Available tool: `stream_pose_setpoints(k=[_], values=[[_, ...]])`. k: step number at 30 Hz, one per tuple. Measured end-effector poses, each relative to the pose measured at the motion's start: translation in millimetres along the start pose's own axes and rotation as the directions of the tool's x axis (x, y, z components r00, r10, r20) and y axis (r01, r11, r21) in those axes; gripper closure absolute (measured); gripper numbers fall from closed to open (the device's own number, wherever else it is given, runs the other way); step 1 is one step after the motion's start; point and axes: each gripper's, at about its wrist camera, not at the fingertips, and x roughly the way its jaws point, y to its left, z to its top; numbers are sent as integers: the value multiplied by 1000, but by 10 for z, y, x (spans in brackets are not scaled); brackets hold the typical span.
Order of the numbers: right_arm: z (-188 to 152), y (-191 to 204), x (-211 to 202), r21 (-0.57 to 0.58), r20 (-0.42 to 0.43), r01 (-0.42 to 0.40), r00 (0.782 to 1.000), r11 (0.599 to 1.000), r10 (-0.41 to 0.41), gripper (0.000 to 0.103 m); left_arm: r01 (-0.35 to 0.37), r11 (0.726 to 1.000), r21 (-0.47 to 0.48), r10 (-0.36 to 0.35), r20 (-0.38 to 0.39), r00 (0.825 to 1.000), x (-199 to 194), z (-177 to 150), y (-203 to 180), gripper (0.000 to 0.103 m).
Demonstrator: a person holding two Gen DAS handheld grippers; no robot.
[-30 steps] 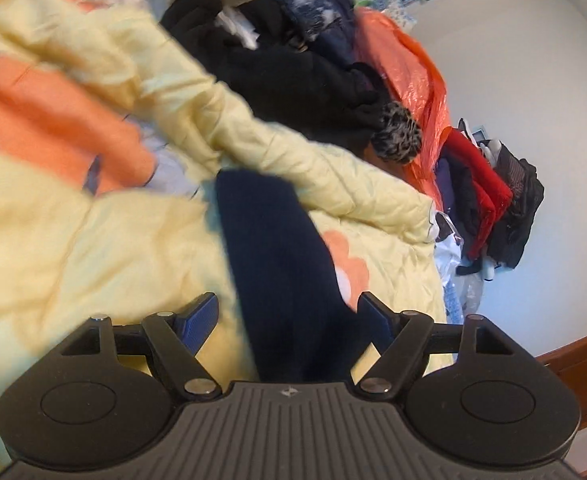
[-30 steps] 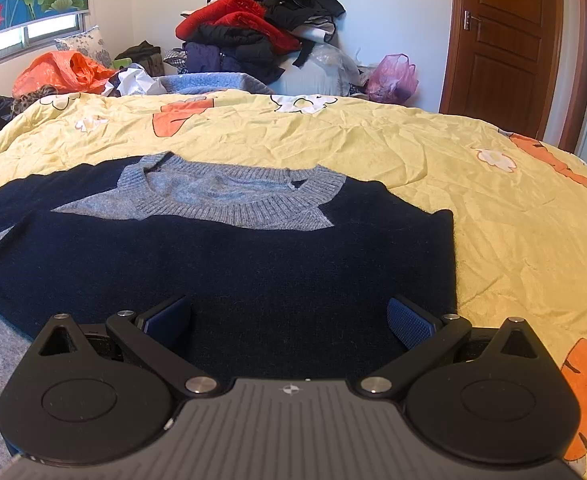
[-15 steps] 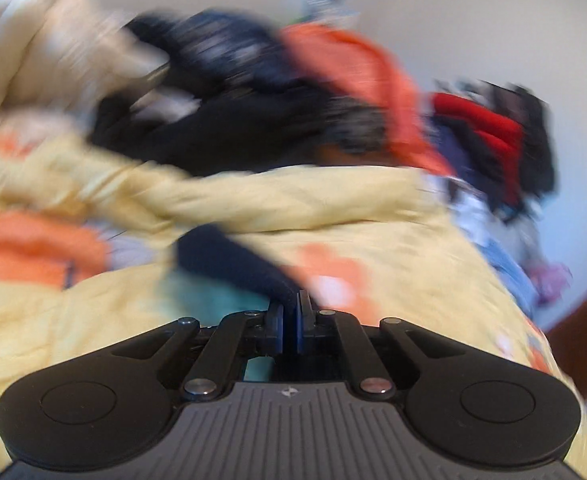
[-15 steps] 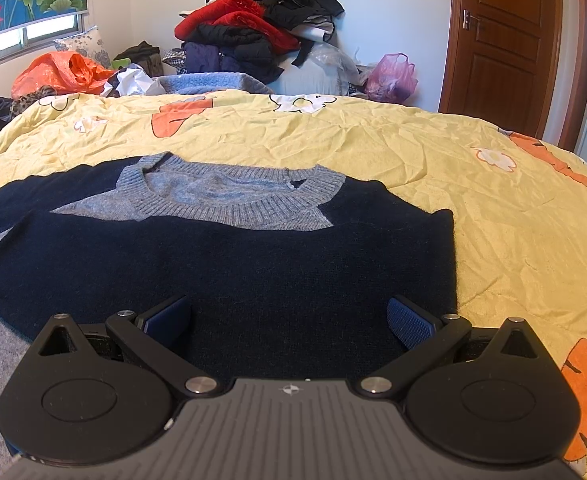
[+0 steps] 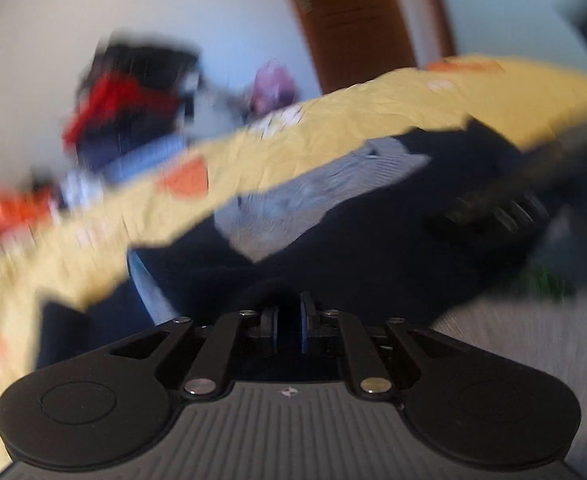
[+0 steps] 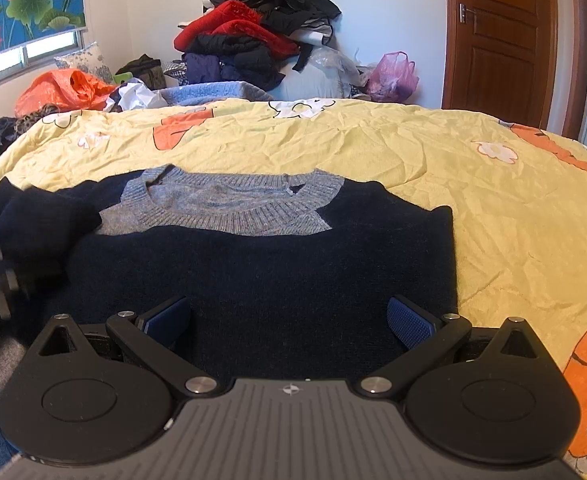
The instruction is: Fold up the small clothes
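Where the yellow quilt [image 6: 373, 152] with orange carrot and white flower prints covers the bed, a navy sweater [image 6: 277, 264] with a grey collar lies flat, its left sleeve [image 6: 33, 224] folded inward over the chest. Behind the bed rise a heap of clothes [image 6: 253, 40], an orange plastic bag [image 6: 61, 88], a pink bag [image 6: 393, 74], a lotus-print blind [image 6: 21, 4] and a wooden door [image 6: 501, 36]. No writing is legible. The left hand-held gripper [image 5: 288, 326] pinches navy sleeve fabric; the right hand-held gripper [image 6: 289, 320] hovers spread wide over the sweater's hem.
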Motion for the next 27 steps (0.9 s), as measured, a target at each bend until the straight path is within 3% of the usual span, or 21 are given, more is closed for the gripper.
stream_pose_setpoints(k=[2,4,5,6,8,12,16,19,23,24,27], values=[[2,-4,-1,2,1,-2,1000,1000,2,0,-17,997,78,14,42,999,-187,-85,-37,90],[1,-6,-3,3,2,-3,1000,1000,3,0,-47,991,127,37,83,996,-364,-191,-35,77],[1,-13,-8,5,3,-5,1000,1000,5,0,-64,988,137,50,101,994,-453,-256,-12,58],[0,-16,-10,8,4,-7,1000,1000,7,0,-84,987,134,68,117,991,-528,-320,9,31],[-3,-16,-13,10,5,-9,1000,1000,9,0,-104,991,90,91,135,987,-680,-401,44,12],[0,9,-2,-9,-1,8,1000,1000,-8,0,-34,995,-90,40,66,997,-839,-577,201,12],[43,295,-104,-126,27,35,999,991,-32,1,68,963,-261,-82,-42,996,-783,-774,352,12],[225,774,-371,-233,71,-126,987,964,146,0,119,910,-398,-172,-101,980,-639,-819,538,0],[497,1487,-438,-357,49,-257,955,898,292,3,129,913,-387,-177,-91,980,-623,-832,521,0],[574,1589,-353,-345,18,-286,950,894,311,10,128,913,-387,-175,-89,981,-646,-852,507,0],[689,1799,18,-291,-98,-307,952,906,291,44,125,910,-395,-171,-85,981,-682,-869,509,0]])
